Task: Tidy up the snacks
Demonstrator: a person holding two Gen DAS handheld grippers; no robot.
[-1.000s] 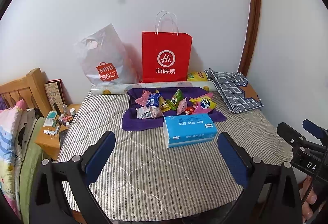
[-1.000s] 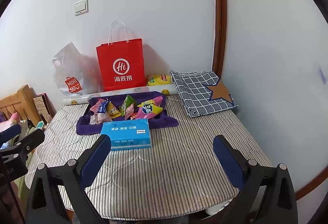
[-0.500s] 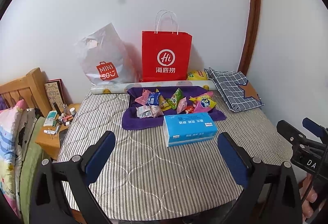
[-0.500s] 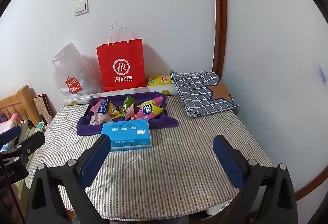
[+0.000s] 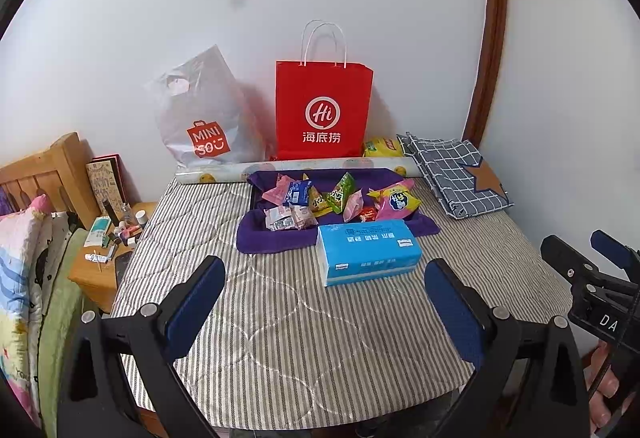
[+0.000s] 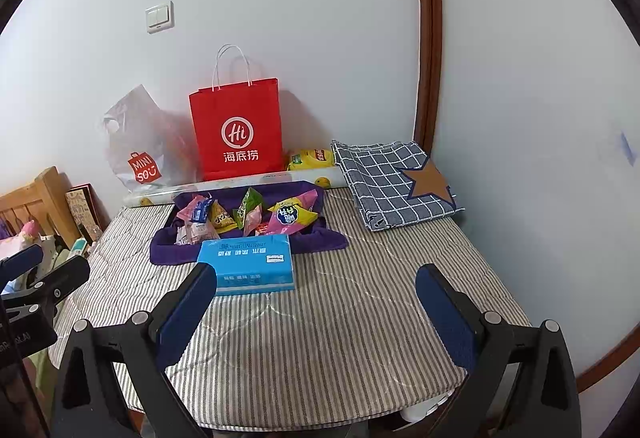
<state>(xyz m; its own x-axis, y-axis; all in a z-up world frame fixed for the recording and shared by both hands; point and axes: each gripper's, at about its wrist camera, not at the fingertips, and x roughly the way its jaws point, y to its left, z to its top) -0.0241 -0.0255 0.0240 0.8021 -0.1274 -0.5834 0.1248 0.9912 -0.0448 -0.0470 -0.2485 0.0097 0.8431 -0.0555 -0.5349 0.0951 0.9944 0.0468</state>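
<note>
Left tongs (image 5: 322, 302) and right tongs (image 6: 316, 304) at bottom of frame, both spread wide, empty, over striped counter (image 5: 320, 338). Blue tissue box (image 5: 368, 252) center frame. Behind it, snacks (image 5: 336, 197) on purple tray (image 5: 264, 238). Red bag (image 5: 322, 111) upper center against wall.

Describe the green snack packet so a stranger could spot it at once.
Start at the red paper bag against the wall. Before it lies a purple cloth heaped with snacks. The green snack packet stands at the heap's middle, the only bright green pouch among pink, blue and yellow ones.
</note>
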